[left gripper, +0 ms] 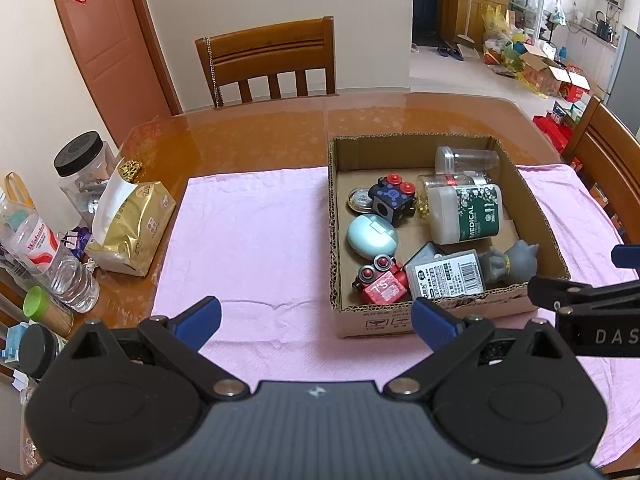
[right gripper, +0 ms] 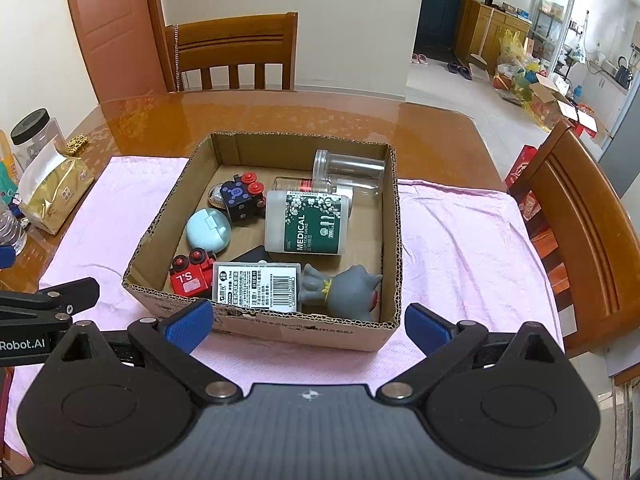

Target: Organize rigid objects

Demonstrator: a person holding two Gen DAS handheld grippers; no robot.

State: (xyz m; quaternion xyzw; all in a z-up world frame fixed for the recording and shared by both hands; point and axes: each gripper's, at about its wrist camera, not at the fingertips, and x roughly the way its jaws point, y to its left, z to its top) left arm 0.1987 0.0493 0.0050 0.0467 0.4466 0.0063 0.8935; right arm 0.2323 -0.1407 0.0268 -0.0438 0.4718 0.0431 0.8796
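Both the left gripper (left gripper: 316, 316) and right gripper (right gripper: 308, 322) hover wide open and empty before the shallow brown cardboard box (right gripper: 362, 330), where the rigid objects lie crowded. Reaching in risks snagging its near wall or jostling the white medical swab jar (right gripper: 306, 222). The pink cloth (left gripper: 248, 232) offers open room on either side.

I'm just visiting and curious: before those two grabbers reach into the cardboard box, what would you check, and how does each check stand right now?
1. Left gripper jaws wide open, holding nothing: ok.
2. Right gripper jaws wide open, holding nothing: ok.
3. Cardboard box flat on the pink towel: ok.
4. Box top uncovered: ok.
5. Grey cat figure free to lift: cannot tell, it leans against the labelled case.
6. Sorting destination: cannot tell.
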